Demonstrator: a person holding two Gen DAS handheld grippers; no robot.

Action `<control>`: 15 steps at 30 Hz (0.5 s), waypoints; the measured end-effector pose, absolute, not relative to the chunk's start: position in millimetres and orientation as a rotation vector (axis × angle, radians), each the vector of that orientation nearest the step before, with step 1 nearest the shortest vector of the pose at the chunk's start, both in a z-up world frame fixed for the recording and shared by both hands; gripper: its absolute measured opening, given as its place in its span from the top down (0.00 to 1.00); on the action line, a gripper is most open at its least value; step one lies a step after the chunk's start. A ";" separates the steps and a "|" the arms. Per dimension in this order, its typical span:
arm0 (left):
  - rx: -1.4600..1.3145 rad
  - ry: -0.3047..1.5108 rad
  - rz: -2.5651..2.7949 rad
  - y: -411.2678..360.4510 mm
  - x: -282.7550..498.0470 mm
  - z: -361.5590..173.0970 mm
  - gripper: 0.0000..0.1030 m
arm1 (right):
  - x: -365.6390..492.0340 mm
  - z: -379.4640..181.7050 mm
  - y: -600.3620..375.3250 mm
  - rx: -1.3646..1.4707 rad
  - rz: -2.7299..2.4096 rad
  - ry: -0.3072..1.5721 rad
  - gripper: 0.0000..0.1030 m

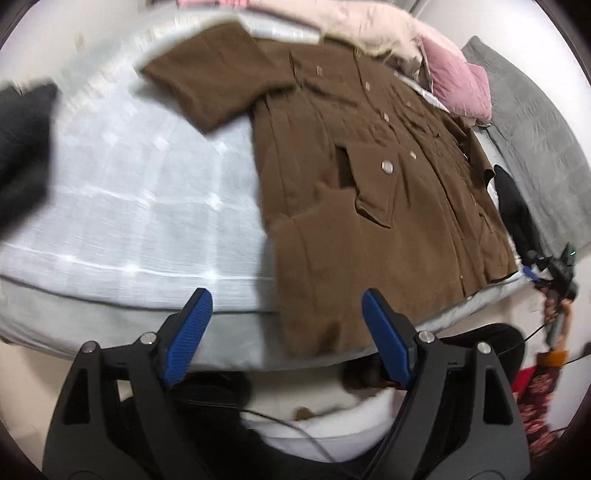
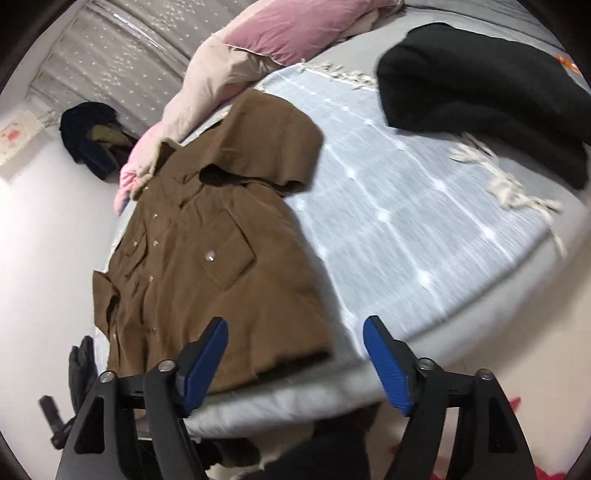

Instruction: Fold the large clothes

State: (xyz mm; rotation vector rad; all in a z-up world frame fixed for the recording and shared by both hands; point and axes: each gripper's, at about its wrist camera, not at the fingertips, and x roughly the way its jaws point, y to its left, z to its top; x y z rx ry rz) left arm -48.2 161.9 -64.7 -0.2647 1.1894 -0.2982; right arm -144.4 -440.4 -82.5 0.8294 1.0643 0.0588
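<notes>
A large brown button-up jacket (image 1: 369, 192) lies spread face up on the pale blue bedspread (image 1: 140, 206), one sleeve stretched out toward the far side. It also shows in the right wrist view (image 2: 207, 266), its hem at the bed's near edge. My left gripper (image 1: 286, 299) is open and empty, above the bed's near edge beside the jacket's hem. My right gripper (image 2: 295, 328) is open and empty, over the jacket's lower corner. The other gripper (image 1: 554, 273) shows at the right in the left wrist view.
A black garment (image 2: 480, 92) lies on the bed's far side, also at the left edge (image 1: 22, 147). Pink and cream pillows (image 2: 295, 26) and bedding (image 1: 458, 77) lie by the jacket's collar. Dark clothes (image 2: 92, 136) hang on the wall. A grey quilt (image 1: 528, 122) lies at the right.
</notes>
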 end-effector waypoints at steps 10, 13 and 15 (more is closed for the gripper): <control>-0.401 1.327 -0.434 124.2 -49.2 -99.6 0.81 | -100.9 -135.5 -417.3 0.897 0.107 1.209 0.82; -0.388 1.178 -0.405 142.1 -66.4 -58.9 0.84 | -105.5 -110.7 -411.6 0.848 0.138 1.174 0.88; -0.387 1.166 -0.437 147.1 -76.9 -47.2 0.84 | -113.0 -90.3 -415.6 0.829 0.138 1.115 0.89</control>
